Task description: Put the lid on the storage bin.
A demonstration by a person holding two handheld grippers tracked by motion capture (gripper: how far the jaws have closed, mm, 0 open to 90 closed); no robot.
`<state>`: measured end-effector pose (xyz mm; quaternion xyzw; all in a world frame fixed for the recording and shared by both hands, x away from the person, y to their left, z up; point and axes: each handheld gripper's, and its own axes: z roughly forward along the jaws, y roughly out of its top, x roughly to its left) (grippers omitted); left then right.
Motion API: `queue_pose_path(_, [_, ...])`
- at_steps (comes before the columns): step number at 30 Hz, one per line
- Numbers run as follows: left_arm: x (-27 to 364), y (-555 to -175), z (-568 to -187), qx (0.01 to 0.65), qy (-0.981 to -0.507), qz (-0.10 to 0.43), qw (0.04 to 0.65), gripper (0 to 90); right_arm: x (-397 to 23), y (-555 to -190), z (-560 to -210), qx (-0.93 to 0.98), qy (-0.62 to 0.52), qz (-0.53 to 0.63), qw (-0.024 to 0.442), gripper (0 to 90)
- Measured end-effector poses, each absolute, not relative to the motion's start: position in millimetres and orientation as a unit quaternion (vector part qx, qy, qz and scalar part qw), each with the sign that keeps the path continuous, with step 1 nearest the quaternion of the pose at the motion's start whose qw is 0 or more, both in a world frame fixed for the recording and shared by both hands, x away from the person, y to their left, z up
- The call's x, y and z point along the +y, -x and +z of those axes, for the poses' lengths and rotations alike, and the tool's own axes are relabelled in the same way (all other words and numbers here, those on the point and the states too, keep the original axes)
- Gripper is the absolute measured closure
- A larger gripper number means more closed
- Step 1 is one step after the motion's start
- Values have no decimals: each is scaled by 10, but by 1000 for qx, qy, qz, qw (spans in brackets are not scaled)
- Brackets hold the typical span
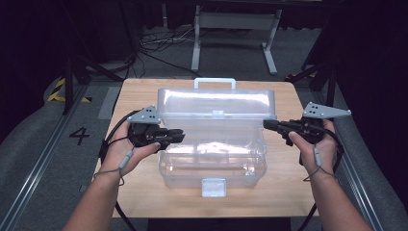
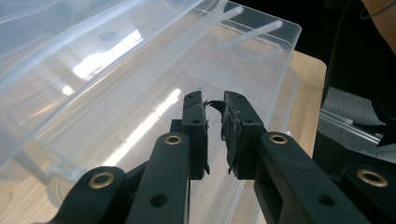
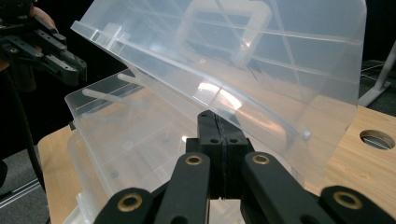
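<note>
Dark room around me, walls mostly black at 10 and 2 o'clock. Light wooden tabletop under my work, round hole in it seen in the right gripper view. Grey carpet floor beyond. White metal table frame at 12 o'clock, black cables tangled on the floor at 11. Metal floor rail running along at 8 o'clock, a painted number 4 beside it, yellow-black hazard tape at 10. Overhead light, glare from above.

Hand-held gripper, seemingly empty, over clear box
</note>
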<state>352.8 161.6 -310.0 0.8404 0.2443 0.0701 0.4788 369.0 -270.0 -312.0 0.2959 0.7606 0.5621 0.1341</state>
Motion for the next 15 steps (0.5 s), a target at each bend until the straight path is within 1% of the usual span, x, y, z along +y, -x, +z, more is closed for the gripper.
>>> queue_pose_path(2, [1632, -3513, -3118, 248, -839, 70, 479, 795, -2691, -3678, -3125, 763, -293, 558, 140, 900])
queue_pose_path(10, [1782, -3463, -3143, 280, -817, 103, 493, 806, -2694, -3638, -3151, 765, -292, 557, 139, 900])
queue_pose_path(15, [1851, -3428, -3163, 295, -803, 109, 507, 816, -2696, -3617, -3168, 766, -290, 557, 139, 900])
